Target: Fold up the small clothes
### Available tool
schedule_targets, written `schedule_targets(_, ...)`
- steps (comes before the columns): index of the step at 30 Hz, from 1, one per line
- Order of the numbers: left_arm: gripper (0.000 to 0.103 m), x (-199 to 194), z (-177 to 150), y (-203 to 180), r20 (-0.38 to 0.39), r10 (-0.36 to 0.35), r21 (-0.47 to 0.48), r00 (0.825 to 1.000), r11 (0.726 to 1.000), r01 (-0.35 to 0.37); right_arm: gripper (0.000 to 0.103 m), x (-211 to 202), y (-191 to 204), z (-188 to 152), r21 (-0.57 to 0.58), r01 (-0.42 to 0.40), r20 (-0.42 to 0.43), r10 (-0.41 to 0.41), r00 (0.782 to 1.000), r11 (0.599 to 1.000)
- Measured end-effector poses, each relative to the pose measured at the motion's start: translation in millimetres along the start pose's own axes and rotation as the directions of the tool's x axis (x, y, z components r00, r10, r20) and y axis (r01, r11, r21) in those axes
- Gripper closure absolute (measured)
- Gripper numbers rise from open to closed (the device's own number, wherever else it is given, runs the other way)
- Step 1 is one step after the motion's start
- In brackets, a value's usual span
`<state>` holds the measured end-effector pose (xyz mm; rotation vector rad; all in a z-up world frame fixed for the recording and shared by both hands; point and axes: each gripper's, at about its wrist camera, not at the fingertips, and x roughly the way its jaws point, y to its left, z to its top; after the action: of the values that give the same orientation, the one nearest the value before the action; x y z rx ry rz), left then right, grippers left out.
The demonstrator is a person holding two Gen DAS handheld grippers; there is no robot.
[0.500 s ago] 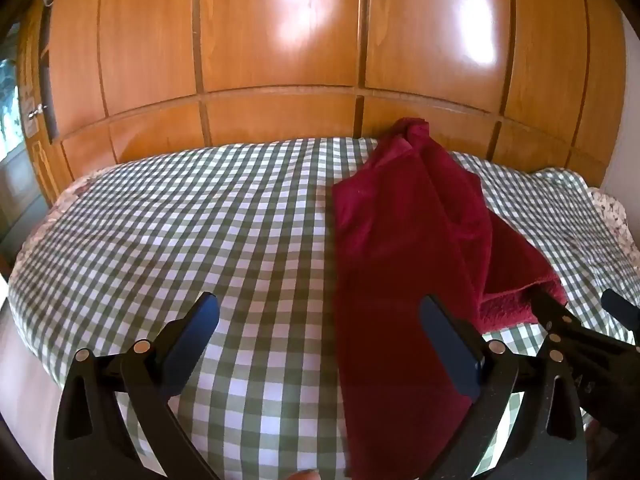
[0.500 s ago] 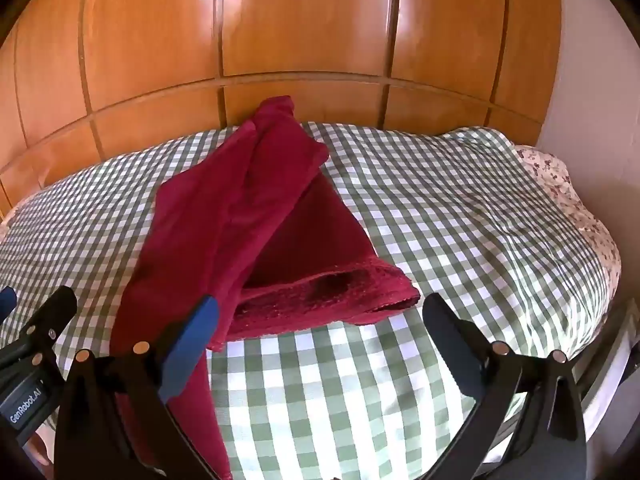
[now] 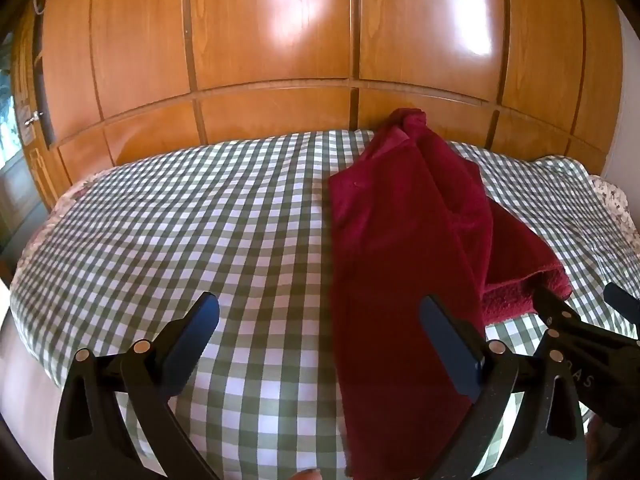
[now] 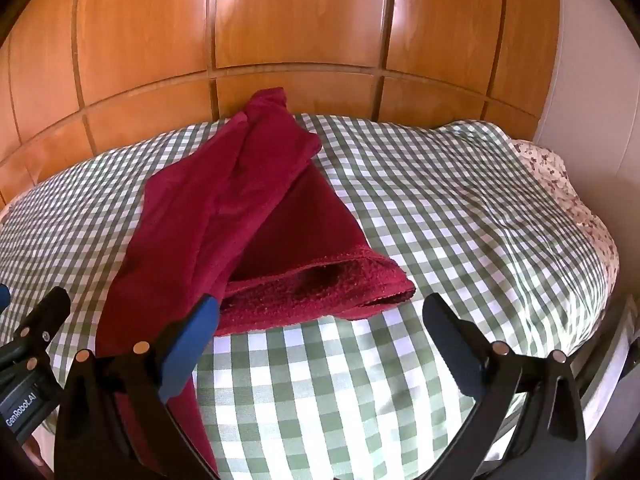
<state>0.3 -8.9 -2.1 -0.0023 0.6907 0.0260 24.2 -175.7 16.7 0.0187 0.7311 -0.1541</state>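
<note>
Left gripper (image 3: 320,332) wide open, empty | right gripper (image 4: 320,332) wide open, empty | red garment (image 4: 224,216) lies rumpled on checked bedcover (image 4: 440,208), 11 o'clock of right gripper | risk — pinching bedcover with garment, or catching one layer, skewing fold.

Dark red garment (image 3: 400,248) – fleecy, long, lying stretched toward the near edge on the green-checked bedspread (image 3: 200,220); partly folded lengthwise, one end flared open, showing fuzzy inside – far end bunched.
</note>
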Motion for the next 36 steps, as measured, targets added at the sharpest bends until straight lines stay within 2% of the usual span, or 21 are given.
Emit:
schedule_targets(22,0.004,4,-7,2,-0.011,0.009,0.033,1.000,0.999,-0.009,0.002,-4,1,-2,-0.004,-0.005,-0.003,0.005,1.000,1.000)
schedule_targets(36,0.004,7,-6,-4,-0.017,0.002,0.061,1.000,0.998,-0.001,0.002,-2,-25,8,0.055,-0.023,-0.006,0.024,1.000,0.998)
